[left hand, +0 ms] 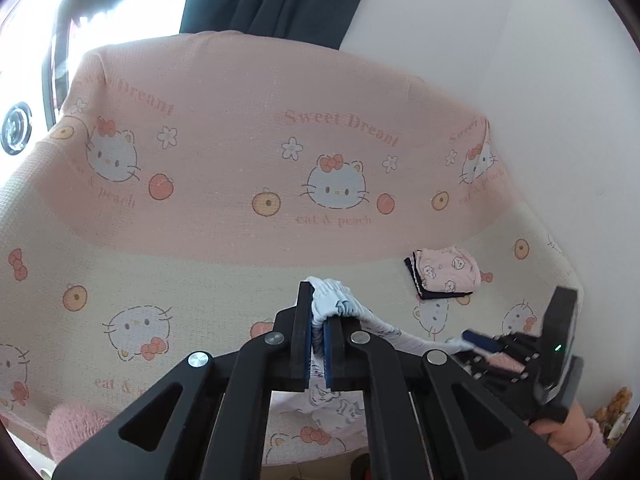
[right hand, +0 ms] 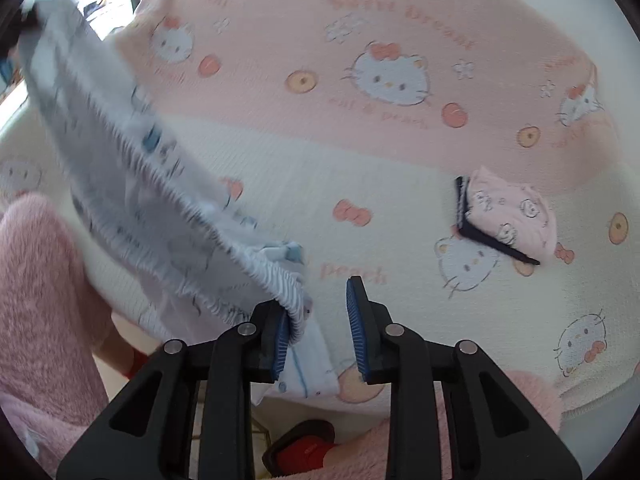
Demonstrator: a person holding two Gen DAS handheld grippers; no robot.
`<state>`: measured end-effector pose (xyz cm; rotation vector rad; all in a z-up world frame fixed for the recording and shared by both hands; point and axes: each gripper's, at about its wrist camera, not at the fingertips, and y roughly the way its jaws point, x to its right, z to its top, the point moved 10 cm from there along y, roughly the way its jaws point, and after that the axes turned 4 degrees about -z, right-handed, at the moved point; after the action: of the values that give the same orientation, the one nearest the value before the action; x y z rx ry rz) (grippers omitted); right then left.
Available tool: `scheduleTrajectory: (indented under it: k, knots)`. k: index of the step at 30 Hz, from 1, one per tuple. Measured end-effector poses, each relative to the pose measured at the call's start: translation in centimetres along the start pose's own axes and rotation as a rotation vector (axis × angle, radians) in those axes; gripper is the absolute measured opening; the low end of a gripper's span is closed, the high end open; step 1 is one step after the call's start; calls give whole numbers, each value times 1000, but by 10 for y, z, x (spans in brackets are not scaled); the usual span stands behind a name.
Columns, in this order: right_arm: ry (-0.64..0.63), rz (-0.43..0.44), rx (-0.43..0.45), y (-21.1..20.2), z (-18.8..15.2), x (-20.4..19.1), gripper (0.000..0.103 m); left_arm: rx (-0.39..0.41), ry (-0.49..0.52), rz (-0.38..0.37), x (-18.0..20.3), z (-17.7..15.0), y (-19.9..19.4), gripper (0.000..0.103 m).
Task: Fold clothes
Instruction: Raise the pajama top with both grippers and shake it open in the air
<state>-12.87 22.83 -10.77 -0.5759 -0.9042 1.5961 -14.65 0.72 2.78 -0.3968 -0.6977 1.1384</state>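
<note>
**White garment held up between two grippers over the cat-print blanket**

Nearest the left wrist camera, the left gripper has its jaws closed on a bunched edge of a white printed garment, the cloth squeezed between the blue pads and spilling over the top of the fingers. From there the elastic edge runs rightward to the right gripper, which a hand in a pink fluffy sleeve holds.

In the right wrist view the right gripper has its jaws standing apart. The garment drapes against the inner face of the left-hand finger only; the other finger is clear of it. The cloth stretches up and away to the upper left of that view, blurred, and hangs above the blanket rather than lying on it.

The blanket, pink at the far side and cream nearer, carries cat faces, bows and peaches. On its cream part, off to the right, lies a folded pile: a pink printed piece on top of a dark one. It is well apart from both grippers.

A red slipper shows below the blanket's edge.
</note>
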Motion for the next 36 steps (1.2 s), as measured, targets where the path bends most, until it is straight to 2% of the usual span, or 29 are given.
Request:
scheduleTrajectory:
  k: [1, 5, 7, 9, 11, 13, 15, 17, 18, 21, 23, 25, 26, 30, 36]
  knots:
    - [4, -20, 49, -14, 22, 10, 26, 11, 4, 0, 0, 8, -3, 4]
    - [-2, -110, 305, -98, 106, 32, 26, 197, 120, -6, 29, 60, -54, 4]
    - [2, -147, 432, -144, 134, 38, 26, 255, 143, -22, 37, 75, -75, 4]
    - [-2, -170, 502, -180, 145, 33, 26, 268, 150, -22, 37, 77, -84, 4]
    - [1, -157, 509, -191, 141, 29, 26, 225, 144, -12, 30, 62, -76, 4]
    - [4, -102, 443, -176, 121, 21, 26, 132, 113, 3, 15, 34, -54, 4]
    - [37, 11, 337, -147, 91, 12, 26, 27, 57, -3, 0, 1, -29, 4]
    - [123, 142, 218, -118, 57, 9, 25, -35, 24, -22, -5, -27, -17, 4]
    - [156, 166, 182, -108, 46, 9, 24, -49, 17, -32, -5, -37, -16, 4]
    - [165, 146, 164, -100, 30, 10, 24, -102, -5, -56, -5, -61, -5, 4]
    - [168, 145, 114, -82, 22, 11, 24, -154, -25, -63, -8, -76, 11, 4]
    - [171, 145, 59, -62, 15, 12, 24, -214, -40, -27, -14, -91, 32, 4]
    - [172, 164, 6, -49, 9, 7, 24, -215, -43, -30, -12, -94, 35, 4]
    - [106, 369, -66, -35, -15, -51, 26, -207, -65, -45, -5, -96, 37, 4]
    - [-7, 467, -247, 2, -72, -136, 28, -193, -88, -41, -2, -91, 35, 4]
